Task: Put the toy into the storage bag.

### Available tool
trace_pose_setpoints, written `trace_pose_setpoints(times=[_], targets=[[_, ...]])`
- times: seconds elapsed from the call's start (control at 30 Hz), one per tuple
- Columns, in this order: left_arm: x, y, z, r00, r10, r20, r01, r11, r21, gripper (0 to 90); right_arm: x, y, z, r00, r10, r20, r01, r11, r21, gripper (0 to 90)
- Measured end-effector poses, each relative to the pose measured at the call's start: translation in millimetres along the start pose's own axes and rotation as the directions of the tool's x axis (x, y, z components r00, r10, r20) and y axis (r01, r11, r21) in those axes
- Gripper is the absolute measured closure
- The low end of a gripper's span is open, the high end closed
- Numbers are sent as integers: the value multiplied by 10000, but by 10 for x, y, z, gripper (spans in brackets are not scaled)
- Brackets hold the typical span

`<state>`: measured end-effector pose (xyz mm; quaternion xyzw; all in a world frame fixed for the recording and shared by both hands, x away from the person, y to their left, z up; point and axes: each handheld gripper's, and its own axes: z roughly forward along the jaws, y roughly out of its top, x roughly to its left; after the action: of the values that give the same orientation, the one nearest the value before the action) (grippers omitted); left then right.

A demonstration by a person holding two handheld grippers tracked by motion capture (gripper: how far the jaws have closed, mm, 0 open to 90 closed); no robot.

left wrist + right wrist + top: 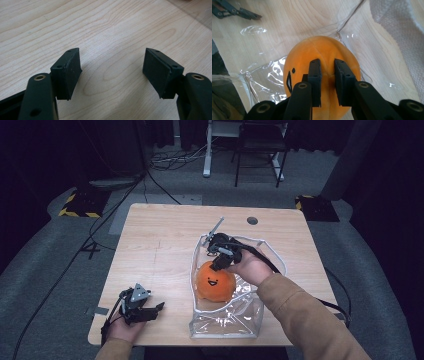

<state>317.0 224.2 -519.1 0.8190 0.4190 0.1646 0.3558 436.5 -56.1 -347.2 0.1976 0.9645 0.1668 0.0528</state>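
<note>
The wooden table [165,235] is the largest thing here, pale with a clear grain, and it has a small round grey hole [252,220] near its far edge. On its right half lies a transparent plastic bag [227,320] with a white edge; it is open and crinkled, and the wood shows through it. Inside this bag sits the orange plush toy [215,281], round and soft like a fruit, with a velvet surface, a shallow seam over its top and a small black smiling face of two dot eyes and an open mouth. I can read no brand, label or writing on the toy, on the bag or on the grippers. The right gripper [327,72] comes down on the top of the toy from the far side; in the right gripper view its two black jaws stand a little apart, with a narrow strip of orange fabric between them at the seam, and I cannot tell if the pads really pinch the fabric or only rest on it. The left gripper [159,307] rests near the front left corner of the table, well apart from the bag, its jaws wide apart over bare wood with nothing between them.
</note>
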Motion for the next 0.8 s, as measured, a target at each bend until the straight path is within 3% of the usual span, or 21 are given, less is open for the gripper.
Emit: trace_pose_setpoints(times=[0.4,0.8], targets=[[0,0,0,10000,-1,0,1,10000,0,312,-18,-16,15,9997,203,-117,-201,9996,191,717],[-1,1,1,10000,-11,8,11,10000,2,312,-43,-35,-51,9986,417,-340,-418,9991,-36,577]])
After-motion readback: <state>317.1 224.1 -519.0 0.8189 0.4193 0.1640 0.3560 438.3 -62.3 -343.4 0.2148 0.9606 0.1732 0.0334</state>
